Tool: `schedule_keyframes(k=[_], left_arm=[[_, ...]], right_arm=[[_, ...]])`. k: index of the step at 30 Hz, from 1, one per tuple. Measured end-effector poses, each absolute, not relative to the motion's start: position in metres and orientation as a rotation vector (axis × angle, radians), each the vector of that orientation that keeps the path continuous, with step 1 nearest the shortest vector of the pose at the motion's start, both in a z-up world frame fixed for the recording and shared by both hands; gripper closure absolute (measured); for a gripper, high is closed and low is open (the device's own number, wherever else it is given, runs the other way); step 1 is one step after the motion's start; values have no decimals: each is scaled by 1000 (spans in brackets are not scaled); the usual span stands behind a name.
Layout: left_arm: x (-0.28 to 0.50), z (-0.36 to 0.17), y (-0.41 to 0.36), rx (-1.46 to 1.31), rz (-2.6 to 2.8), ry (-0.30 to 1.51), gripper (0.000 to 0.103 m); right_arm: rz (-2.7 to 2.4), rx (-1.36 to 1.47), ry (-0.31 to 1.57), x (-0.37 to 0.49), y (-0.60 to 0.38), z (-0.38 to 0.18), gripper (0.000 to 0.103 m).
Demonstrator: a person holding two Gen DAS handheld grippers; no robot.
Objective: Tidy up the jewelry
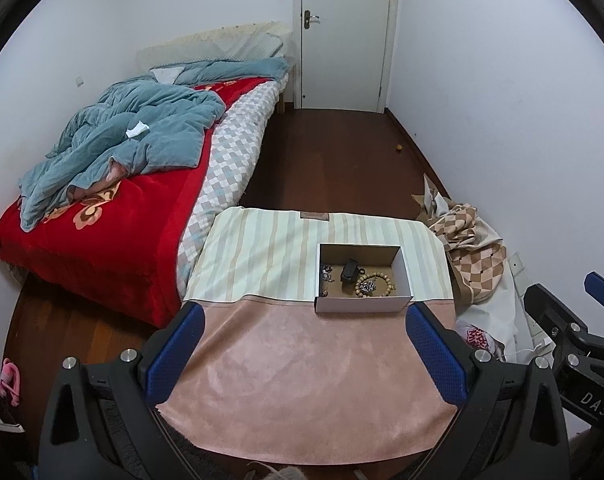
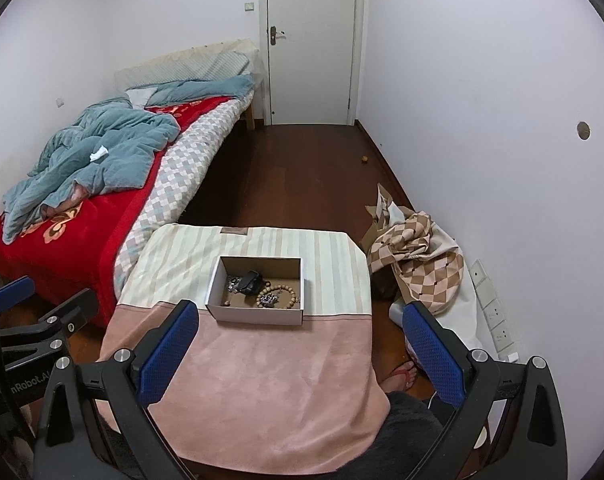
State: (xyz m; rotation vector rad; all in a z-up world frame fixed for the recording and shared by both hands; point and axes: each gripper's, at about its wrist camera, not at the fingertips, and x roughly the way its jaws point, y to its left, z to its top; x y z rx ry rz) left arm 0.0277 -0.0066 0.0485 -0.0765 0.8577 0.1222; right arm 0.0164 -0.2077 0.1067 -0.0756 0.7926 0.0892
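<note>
A white cardboard box (image 1: 362,304) (image 2: 257,315) sits on a cloth-covered table (image 1: 302,380) (image 2: 261,380). Inside lie a wooden bead bracelet (image 1: 382,280) (image 2: 279,290), a black clip-like item (image 1: 349,270) (image 2: 249,281), and small silver pieces (image 1: 326,272) (image 2: 232,282). My left gripper (image 1: 302,320) is open and empty, well short of the box. My right gripper (image 2: 299,322) is open and empty, also back from the box. The right gripper shows at the right edge of the left wrist view (image 1: 574,320).
A bed (image 1: 113,200) (image 2: 81,200) with a red blanket and blue duvet stands left of the table. A checked bag (image 1: 474,256) (image 2: 418,264) lies on the floor at the right by the wall. A closed white door (image 1: 344,36) (image 2: 310,40) is at the far end.
</note>
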Motion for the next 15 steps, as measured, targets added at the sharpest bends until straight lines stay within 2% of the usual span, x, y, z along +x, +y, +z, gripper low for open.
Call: schedule_keyframes(k=[15], left_arm=[[83, 16, -16, -47, 135, 931, 0]], right_arm=[[17, -100, 862, 86, -214, 74, 0]])
